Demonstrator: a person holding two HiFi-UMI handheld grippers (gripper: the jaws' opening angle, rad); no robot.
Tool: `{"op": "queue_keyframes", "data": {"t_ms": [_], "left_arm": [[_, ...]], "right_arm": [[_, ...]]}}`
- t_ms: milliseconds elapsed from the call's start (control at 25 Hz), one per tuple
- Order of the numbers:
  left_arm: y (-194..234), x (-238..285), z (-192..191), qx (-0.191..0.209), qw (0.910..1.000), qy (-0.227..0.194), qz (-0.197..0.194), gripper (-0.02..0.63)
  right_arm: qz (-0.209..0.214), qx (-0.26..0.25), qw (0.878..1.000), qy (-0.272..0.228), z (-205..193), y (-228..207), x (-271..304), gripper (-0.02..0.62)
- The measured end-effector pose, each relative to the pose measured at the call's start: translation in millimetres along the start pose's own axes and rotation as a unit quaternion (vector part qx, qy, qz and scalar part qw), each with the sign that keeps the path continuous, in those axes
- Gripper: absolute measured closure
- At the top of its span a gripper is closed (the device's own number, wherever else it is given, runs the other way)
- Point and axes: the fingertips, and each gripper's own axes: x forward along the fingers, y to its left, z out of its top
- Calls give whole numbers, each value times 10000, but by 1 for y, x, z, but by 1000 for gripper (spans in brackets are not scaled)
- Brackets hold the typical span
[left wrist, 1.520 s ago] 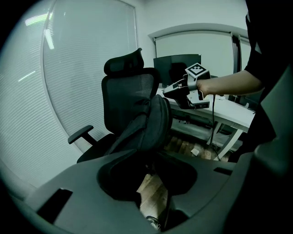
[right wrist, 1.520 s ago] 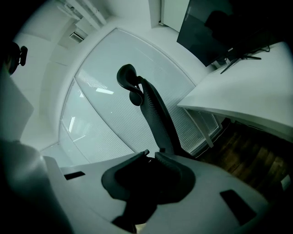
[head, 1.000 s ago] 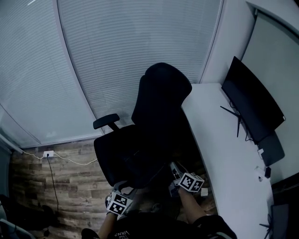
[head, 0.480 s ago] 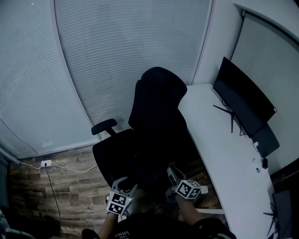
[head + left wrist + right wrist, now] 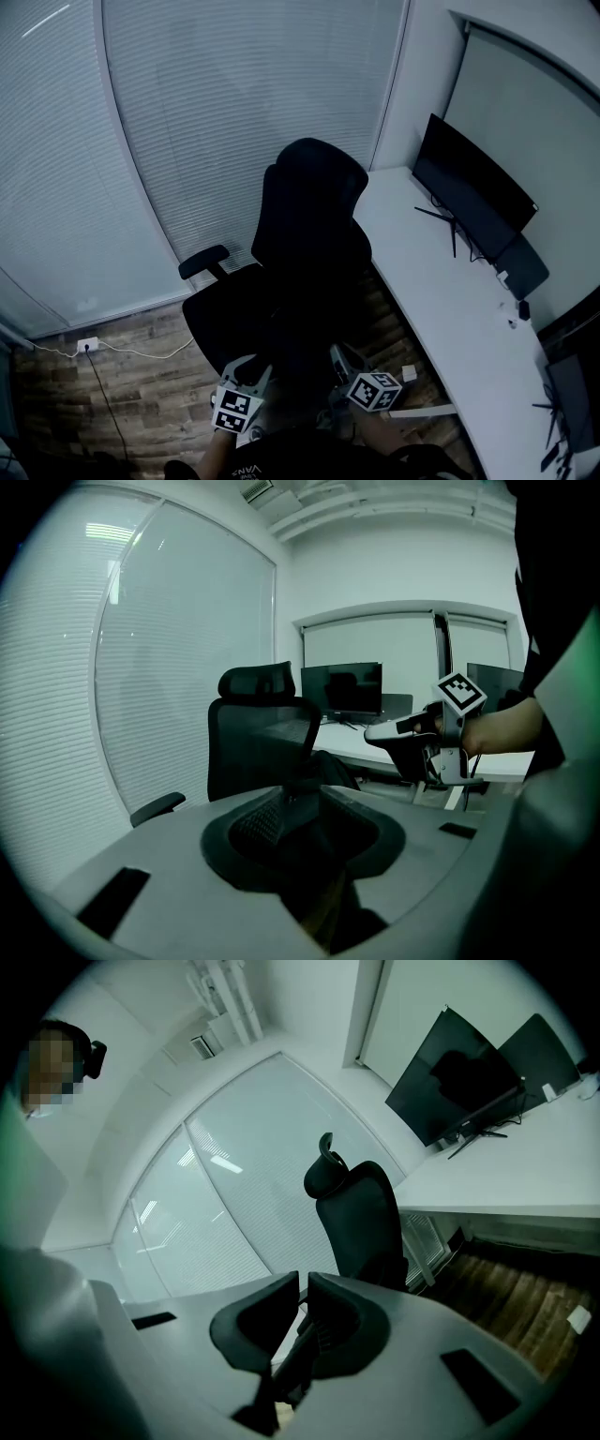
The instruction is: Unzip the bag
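As I look down — chair (image 5: 309,225): black, beside the white tabletop (image 5: 441,281).
Left hand-held gripper (image 5: 300,803): jaws part-spread, just been closing; whether anything sits between them I cannot tell.
Right hand-held gripper (image 5: 303,1288): jaws pressed together.
Bag: I cannot pick it out in the dark.

Black office chair (image 5: 305,234), centre of room: high back with headrest, one armrest (image 5: 203,262) out to the left. Far side: floor-length pale blinds (image 5: 244,103), closed.

Right: long white bench (image 5: 441,300) running from near to far along the wall. A dark monitor (image 5: 473,192) on a thin stand sits at its far end, with a smaller dark screen (image 5: 521,265) just beside it, nearer.

Floor (image 5: 131,403): wood planks. Wall socket (image 5: 86,345) low on the left, with a white cable (image 5: 150,353) trailing right. Small white object (image 5: 409,372) on the floor below the bench edge, kind unclear.
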Motion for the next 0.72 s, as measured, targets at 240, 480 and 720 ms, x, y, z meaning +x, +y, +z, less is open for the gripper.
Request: {"op": "queue_keyframes", "data": {"t_ms": [240,480,720], "left_arm": [[15,-15,1,102,9996,-177,-192,522],[27,-28,1,192,9987,-308,-372,552],[35,-39,1,269,9971,-467,-542,572]], "right_arm": [[-105,-120,9998,-127,-18,29,-5,546],[-304,-308,9988,-238,-32,50,-9,546],[-441,-518,9971,-334,-46,71,-12,546]]}}
